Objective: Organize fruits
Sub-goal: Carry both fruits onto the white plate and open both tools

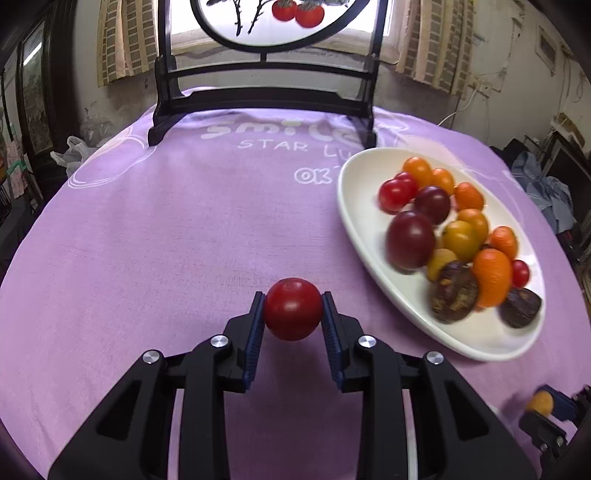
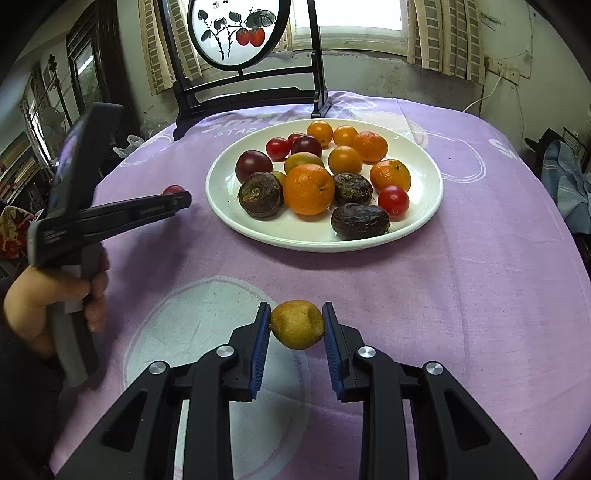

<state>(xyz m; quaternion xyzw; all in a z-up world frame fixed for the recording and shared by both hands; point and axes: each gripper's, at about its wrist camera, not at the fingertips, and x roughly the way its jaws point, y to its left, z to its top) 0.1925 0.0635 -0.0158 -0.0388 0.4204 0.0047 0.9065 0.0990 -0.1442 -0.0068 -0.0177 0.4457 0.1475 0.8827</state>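
Two grippers loaded | left gripper [image 1: 293, 309] fingers clamp red tomato [image 1: 293, 308], left of white plate [image 1: 354, 236] | right gripper [image 2: 296, 325] fingers pinch yellow fruit [image 2: 296, 325] near plate, above purple surface [image 2: 480, 295]

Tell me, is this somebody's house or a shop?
Probably a lived-in home: a table under a purple printed cloth, a curtained window, a decorative persimmon screen, and a white plate of fruit.
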